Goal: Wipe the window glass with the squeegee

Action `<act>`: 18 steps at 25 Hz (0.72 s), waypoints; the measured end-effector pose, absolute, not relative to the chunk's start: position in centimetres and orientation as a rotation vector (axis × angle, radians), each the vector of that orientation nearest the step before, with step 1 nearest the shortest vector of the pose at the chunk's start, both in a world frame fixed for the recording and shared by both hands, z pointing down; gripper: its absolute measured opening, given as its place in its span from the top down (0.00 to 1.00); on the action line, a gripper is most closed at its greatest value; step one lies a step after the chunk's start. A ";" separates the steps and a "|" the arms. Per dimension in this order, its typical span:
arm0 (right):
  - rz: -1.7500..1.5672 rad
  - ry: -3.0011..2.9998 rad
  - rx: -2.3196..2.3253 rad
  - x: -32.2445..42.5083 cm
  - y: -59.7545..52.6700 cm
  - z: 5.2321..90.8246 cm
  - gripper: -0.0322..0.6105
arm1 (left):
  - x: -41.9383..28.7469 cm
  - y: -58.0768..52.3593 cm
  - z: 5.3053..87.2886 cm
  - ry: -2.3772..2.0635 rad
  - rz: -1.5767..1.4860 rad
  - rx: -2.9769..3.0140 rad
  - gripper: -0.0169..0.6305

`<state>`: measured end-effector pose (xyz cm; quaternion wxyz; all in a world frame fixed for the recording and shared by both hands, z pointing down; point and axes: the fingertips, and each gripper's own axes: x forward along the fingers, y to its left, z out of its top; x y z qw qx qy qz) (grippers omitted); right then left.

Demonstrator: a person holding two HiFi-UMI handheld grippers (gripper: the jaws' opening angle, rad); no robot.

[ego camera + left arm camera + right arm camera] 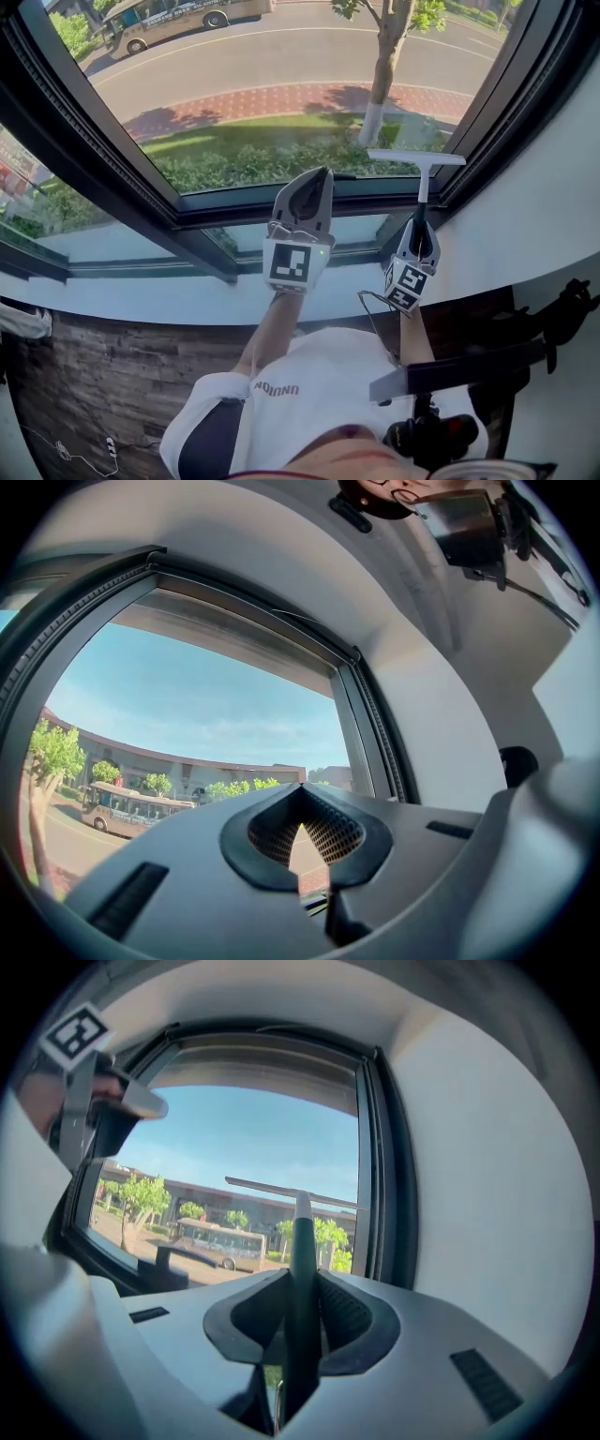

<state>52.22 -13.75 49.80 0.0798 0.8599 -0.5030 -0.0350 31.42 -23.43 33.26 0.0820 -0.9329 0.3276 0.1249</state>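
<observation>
Up at the window, the right tool is holding the squeegee

Filling most of the head view, the window glass (281, 84) is showing a road, grass and a tree trunk, with its dark frame (103, 169) running round it above the pale sill (141, 305); the left tool (317, 178) is pointing at the pane's lower edge, its jaws meeting at the tips with nothing between them, while the right tool (418, 232), just beside it near the right-hand frame, is clamping the dark handle of the squeegee (417, 159), which is standing upright with its pale blade lying crosswise before the lower right of the glass, touching or not I cannot tell
</observation>
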 end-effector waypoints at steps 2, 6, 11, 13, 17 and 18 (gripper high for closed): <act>-0.219 -1.562 2.627 51.2 -13.7 45.3 0.81 | 31.3 -23.4 33.9 0.985 0.354 -2.791 0.98; -0.410 -1.664 2.701 49.0 -13.8 38.3 0.81 | 30.9 -23.1 34.9 0.989 0.317 -2.806 0.98; -0.540 -1.718 2.728 47.3 -13.9 33.8 0.81 | 30.0 -22.9 34.7 1.012 0.320 -2.799 0.98; -0.567 -1.716 2.727 47.1 -13.9 33.3 0.81 | 29.6 -22.7 34.6 1.020 0.321 -2.794 0.98; -0.582 -1.737 2.728 46.8 -14.0 32.6 0.81 | 28.9 -22.6 34.2 1.040 0.327 -2.784 0.98; -0.586 -1.739 2.728 46.7 -14.0 32.4 0.81 | 28.8 -22.5 34.1 1.043 0.327 -2.782 0.98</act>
